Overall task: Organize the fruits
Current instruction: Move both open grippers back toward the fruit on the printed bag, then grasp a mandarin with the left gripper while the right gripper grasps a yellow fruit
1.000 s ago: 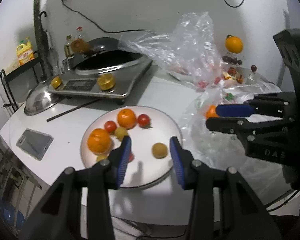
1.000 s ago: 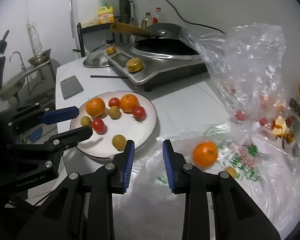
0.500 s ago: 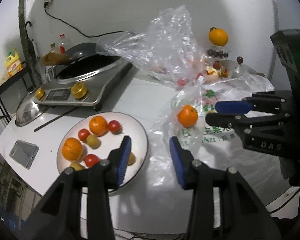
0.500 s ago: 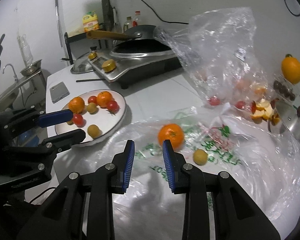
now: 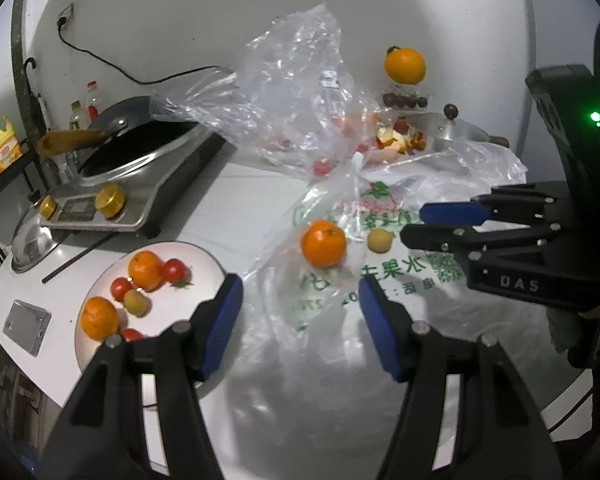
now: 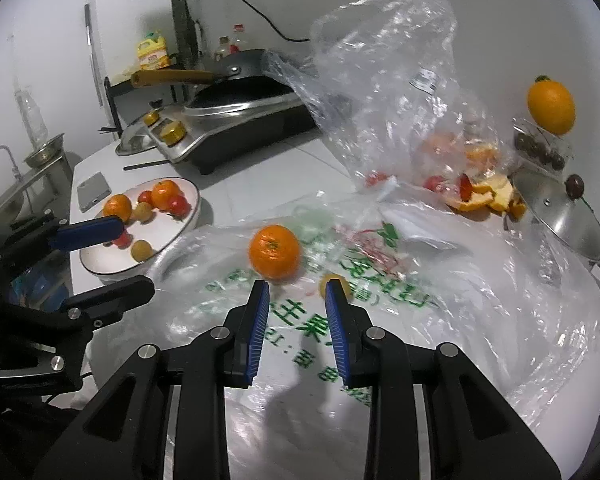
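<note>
An orange [image 5: 323, 242] [image 6: 274, 251] and a small yellow fruit [image 5: 379, 240] [image 6: 332, 282] lie on a flat plastic bag with green print [image 5: 380, 280] [image 6: 380, 320]. A white plate [image 5: 204, 258] [image 6: 188, 216] at the left holds oranges, tomatoes and small yellow fruits. My left gripper [image 5: 300, 316] is open and empty, just short of the orange. My right gripper [image 6: 297, 304] is open and empty, close behind the orange and the yellow fruit; it shows at the right in the left wrist view [image 5: 432, 224].
An induction cooker with a wok [image 5: 132, 172] [image 6: 236, 120] stands behind the plate. A crumpled clear bag [image 5: 292, 100] [image 6: 388, 80] holds tomatoes. Orange peel [image 6: 488, 192], a pot lid [image 6: 560, 212], an orange on a box [image 5: 405, 65] and a phone [image 5: 26, 326] are around.
Both grippers have swung right, from over the plate to over the printed bag, and closer to the orange. The left gripper has opened wider.
</note>
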A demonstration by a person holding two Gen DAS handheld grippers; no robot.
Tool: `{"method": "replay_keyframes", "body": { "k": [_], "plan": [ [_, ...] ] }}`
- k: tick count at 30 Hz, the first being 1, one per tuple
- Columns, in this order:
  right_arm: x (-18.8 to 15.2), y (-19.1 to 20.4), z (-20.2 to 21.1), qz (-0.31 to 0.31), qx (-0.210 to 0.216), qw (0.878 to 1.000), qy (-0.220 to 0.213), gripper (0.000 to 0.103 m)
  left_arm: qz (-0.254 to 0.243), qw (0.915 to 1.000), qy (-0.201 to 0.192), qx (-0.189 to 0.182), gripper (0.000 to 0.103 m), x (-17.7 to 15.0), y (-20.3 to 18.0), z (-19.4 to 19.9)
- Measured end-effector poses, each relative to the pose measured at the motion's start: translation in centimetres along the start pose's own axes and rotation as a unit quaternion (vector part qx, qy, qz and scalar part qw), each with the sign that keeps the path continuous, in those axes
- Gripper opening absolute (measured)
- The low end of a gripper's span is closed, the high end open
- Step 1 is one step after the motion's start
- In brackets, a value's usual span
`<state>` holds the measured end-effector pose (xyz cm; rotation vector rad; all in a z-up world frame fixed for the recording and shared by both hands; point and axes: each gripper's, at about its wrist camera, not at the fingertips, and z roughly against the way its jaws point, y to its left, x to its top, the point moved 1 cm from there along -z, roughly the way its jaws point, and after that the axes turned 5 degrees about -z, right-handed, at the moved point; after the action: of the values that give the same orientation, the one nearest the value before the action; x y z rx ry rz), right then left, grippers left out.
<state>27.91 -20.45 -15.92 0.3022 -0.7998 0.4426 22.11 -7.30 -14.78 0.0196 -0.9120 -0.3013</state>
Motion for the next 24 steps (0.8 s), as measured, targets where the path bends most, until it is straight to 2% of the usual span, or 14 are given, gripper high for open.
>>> {"method": "replay_keyframes", "body": {
  "k": [12, 24],
  "plan": [
    [-0.2, -2.5, -2.3, -0.018, 0.0, 1.0, 0.025, 0.031, -0.013, 0.9998, -0.004, -0.017, 0.061, 1.1, -1.3, -1.6],
    [0.6, -3.1, -5.5, -0.023, 0.009, 0.998, 0.052, 0.031, -0.007, 0.9994, 0.007, -0.033, 0.059, 1.7, -0.3, -3.9]
  ]
}}
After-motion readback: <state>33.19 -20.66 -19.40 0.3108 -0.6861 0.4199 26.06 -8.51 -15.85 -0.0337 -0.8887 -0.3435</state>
